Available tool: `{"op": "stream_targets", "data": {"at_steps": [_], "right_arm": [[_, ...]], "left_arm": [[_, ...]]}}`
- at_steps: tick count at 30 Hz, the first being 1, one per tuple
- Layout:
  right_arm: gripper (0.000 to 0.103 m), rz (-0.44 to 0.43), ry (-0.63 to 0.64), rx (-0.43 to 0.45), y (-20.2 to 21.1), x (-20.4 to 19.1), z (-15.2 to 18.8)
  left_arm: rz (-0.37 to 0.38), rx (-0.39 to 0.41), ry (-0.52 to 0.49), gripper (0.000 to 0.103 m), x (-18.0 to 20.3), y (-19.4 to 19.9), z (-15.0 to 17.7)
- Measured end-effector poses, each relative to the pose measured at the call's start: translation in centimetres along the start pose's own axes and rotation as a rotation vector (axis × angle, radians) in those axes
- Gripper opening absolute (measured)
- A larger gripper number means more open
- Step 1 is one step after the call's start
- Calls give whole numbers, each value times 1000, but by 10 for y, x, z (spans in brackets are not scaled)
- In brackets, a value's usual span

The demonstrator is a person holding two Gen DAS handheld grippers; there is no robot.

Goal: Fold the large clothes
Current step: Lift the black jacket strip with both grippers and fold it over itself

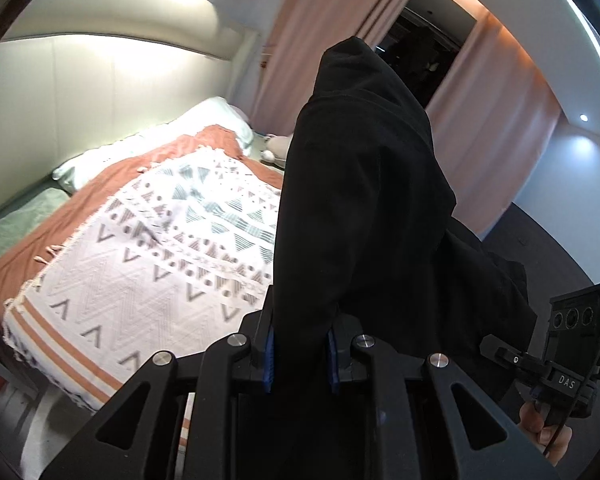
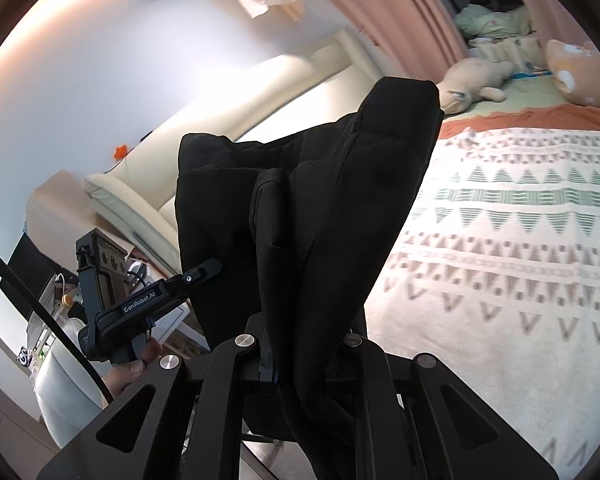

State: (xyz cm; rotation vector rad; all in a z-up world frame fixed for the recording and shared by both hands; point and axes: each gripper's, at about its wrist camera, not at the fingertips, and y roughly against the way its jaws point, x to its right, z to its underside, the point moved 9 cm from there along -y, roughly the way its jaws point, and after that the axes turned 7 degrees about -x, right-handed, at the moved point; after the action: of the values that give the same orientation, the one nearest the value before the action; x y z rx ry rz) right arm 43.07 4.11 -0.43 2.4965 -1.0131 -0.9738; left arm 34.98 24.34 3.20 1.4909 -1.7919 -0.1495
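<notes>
Black garment held up in both grippers, over the bed.

We find the left gripper (image 1: 300, 354) and right gripper (image 2: 312, 354) each clenched on the black garment (image 1: 360, 200), centre frame; the patterned blanket (image 1: 148, 256) lies below, apparently untouched.

We count one black garment (image 1: 364, 200), two grippers, left (image 1: 300, 350) and right (image 2: 312, 354), one patterned blanket (image 2: 500, 240), two stuffed toys far right (image 2: 472, 80), one bed.

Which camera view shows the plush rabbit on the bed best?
The right wrist view: the plush rabbit lies there in full, near the pink curtain. The left wrist view shows only a blurred part of it beside the black garment.
</notes>
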Motion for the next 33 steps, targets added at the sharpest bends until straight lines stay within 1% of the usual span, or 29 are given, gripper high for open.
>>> {"op": "stream_targets", "data": {"at_steps": [4, 9, 11, 12, 15, 19, 24, 27, 30, 33], "right_arm": [[9, -45, 36, -31, -39, -15, -2], [9, -103, 68, -66, -90, -28, -13], [9, -124, 71, -86, -111, -31, -17], [9, -133, 76, -95, -120, -35, -17], [9, -169, 94, -132, -149, -46, -16], [9, -215, 120, -183, -187, -64, -17], [9, -274, 131, -241, -227, -79, -20], [9, -302, 125, -280, -248, -79, -19], [9, -336, 102, -312, -266, -73, -16], [9, -356, 70, -347, -284, -61, -11]], "left_arm": [[-52, 8, 30, 20, -37, 11, -12], [-133, 25, 36, 20, -86, 27, -31], [-167, 29, 47, 20, -97, 29, -30], [-185, 33, 52, 20, -104, 37, -27], [-245, 35, 66, 20, -131, 48, -37], [-315, 38, 76, 20, -145, 54, -42], [-371, 41, 94, 20, -168, 65, -50], [-404, 22, 109, 20, -186, 62, -56], [-434, -8, 118, 20, -209, 50, -60], [-456, -52, 139, 20, -231, 26, -58]]}}
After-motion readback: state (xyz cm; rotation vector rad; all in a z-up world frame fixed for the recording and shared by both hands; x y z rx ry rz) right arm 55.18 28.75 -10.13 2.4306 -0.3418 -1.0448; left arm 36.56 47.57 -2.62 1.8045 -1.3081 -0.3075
